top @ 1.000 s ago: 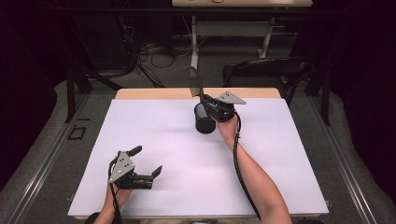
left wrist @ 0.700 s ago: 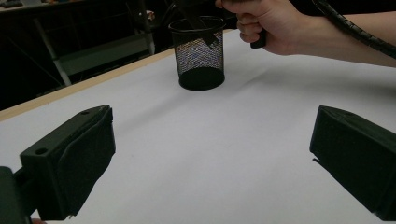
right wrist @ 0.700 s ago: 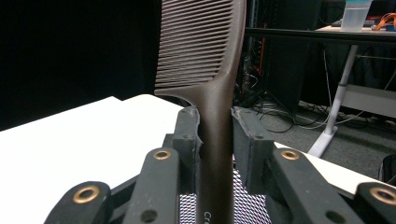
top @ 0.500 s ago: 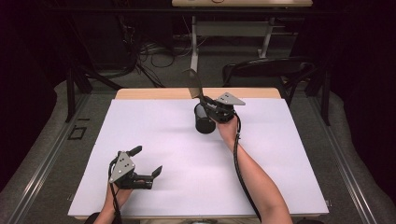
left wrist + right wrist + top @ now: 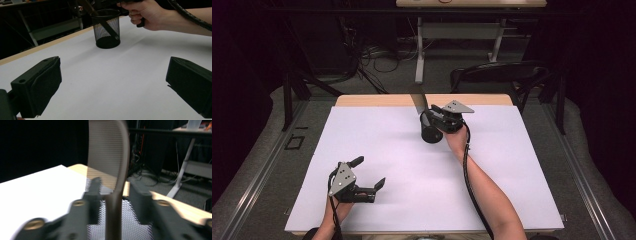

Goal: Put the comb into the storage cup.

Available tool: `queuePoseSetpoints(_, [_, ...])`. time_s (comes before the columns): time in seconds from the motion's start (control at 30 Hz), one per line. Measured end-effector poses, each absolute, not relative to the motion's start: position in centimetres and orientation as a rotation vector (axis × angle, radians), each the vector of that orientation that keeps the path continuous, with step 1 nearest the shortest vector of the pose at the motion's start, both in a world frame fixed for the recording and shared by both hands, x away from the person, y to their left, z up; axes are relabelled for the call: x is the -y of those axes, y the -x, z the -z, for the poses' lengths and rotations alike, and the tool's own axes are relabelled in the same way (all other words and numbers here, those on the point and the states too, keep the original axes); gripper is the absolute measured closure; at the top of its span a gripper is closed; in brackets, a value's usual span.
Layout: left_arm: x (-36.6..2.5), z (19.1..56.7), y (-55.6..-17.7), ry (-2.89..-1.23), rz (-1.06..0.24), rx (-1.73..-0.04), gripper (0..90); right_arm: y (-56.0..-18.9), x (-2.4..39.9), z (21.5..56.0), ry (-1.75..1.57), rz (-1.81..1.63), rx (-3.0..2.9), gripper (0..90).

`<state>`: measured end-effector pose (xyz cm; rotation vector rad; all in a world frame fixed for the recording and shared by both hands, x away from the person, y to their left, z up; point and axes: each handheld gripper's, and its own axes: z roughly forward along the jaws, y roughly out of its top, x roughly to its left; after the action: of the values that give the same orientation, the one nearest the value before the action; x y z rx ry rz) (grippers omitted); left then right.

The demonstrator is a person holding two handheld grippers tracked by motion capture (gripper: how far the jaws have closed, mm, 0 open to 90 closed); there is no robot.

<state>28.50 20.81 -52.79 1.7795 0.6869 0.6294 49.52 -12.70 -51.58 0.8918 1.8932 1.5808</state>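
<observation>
A black mesh cup point(image 5: 430, 132) stands on the white table top point(image 5: 377, 135) near its far edge, also seen from the side point(image 5: 106, 30). A brown flat-bladed utensil point(image 5: 417, 102) leans in it, blade up point(image 5: 108, 152). My right gripper point(image 5: 430, 113) hovers just over the cup's rim. Its jaws have just been opening, and the utensil's handle stands between them point(image 5: 116, 186) with a gap showing beside it. My left gripper point(image 5: 369, 172) rests at the near left with its jaws wide open point(image 5: 113, 85) and nothing between them.
A wooden strip point(image 5: 377, 100) edges the table's far side. Beyond it are a dark chair point(image 5: 497, 75), cables and a desk frame point(image 5: 419, 55). White surface stretches between the two grippers.
</observation>
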Motion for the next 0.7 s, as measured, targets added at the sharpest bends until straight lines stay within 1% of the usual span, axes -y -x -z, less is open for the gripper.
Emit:
queuePoseSetpoints(0.03, [-20.8,52.8,-28.5,-1.780,-0.629,-0.687,0.2,-49.5,12.8,51.5,-0.885,-1.578,-1.899,56.3])
queuePoseSetpoints(0.1, [-20.8,52.8,-28.5,-1.778,-0.628,-0.688,0.2,-49.3,12.9,51.3,-0.891,-1.569,-1.918,47.6])
queuePoseSetpoints(0.27, [-20.7,52.8,-28.5,-1.782,-0.628,-0.684,0.2,-48.8,13.3,50.7,-0.900,-1.540,-1.971,36.2])
queuePoseSetpoints(0.63, [-20.7,52.8,-28.5,-1.781,-0.623,-0.687,0.1,-47.3,14.2,49.4,-0.906,-1.539,-2.069,22.4])
queuePoseSetpoints(0.7, [-20.7,52.8,-28.5,-1.781,-0.625,-0.688,0.2,-47.1,14.4,49.2,-0.911,-1.532,-2.081,18.4])
